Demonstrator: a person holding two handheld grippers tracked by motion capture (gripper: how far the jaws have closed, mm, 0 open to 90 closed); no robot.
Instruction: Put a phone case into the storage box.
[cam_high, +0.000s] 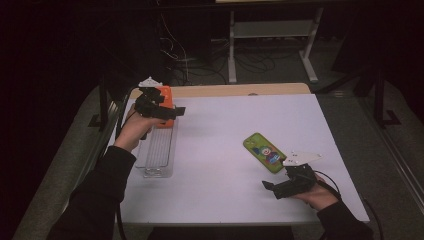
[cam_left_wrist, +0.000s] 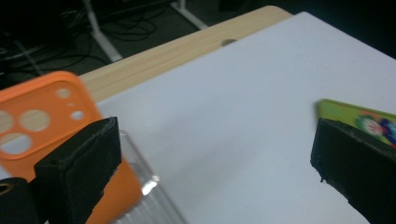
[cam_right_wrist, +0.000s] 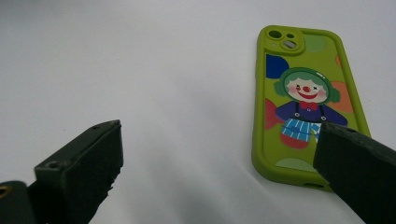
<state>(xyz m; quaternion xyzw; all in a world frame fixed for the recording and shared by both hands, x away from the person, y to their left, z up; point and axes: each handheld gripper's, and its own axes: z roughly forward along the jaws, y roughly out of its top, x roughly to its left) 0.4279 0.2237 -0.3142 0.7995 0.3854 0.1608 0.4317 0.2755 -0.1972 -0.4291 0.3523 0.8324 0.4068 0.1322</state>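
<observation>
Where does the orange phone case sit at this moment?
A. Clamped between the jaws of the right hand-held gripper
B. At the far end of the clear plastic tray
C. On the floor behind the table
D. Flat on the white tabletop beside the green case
B: the orange phone case rests at the far end of the clear plastic tray, by the open left hand-held gripper, apart from the green case.

A dim lab workspace: a white-topped table (cam_high: 225, 150) at center frame, loose cables (cam_high: 200, 60) tangled on the floor upper center, beside a metal equipment stand (cam_high: 272, 30).
</observation>
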